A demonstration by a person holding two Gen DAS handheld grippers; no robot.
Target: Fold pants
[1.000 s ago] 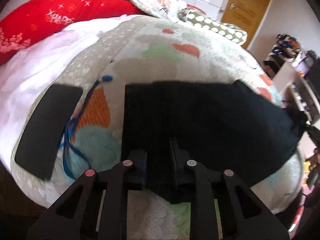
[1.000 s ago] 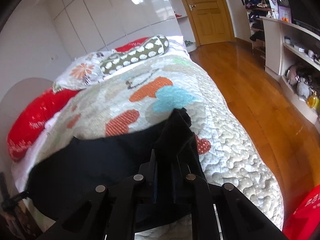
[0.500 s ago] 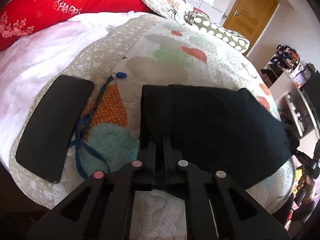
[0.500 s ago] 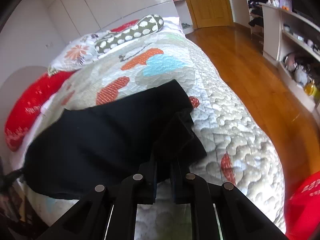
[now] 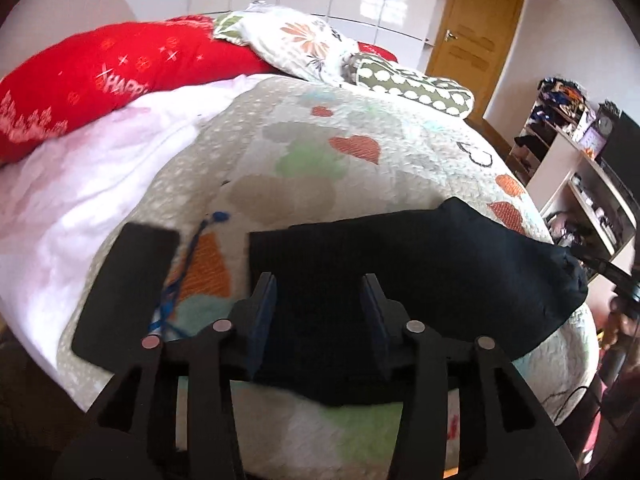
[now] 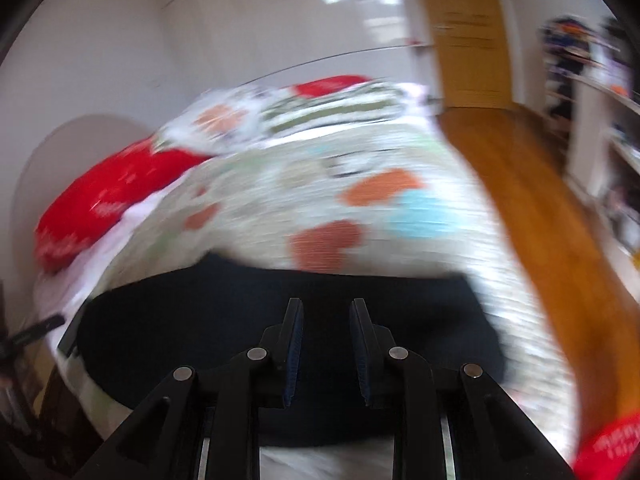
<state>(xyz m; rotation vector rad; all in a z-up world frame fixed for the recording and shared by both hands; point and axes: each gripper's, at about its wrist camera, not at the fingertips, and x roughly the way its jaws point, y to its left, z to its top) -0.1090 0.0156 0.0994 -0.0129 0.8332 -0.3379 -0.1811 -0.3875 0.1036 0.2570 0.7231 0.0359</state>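
Currently both my grippers, left gripper (image 5: 319, 282) and right gripper (image 6: 325, 307), are spread and holding nothing, over the pants (image 5: 420, 276) lying flat on the quilt (image 5: 320, 152). Soft, light, floppy: pinch corners or hems. Phone (image 5: 126, 292) and blue lanyard (image 5: 180, 280) sit just left; avoid snagging.

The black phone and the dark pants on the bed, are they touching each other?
Apart. In the left wrist view the black phone lies left of the pants, with a strip of quilt and a blue lanyard between them.
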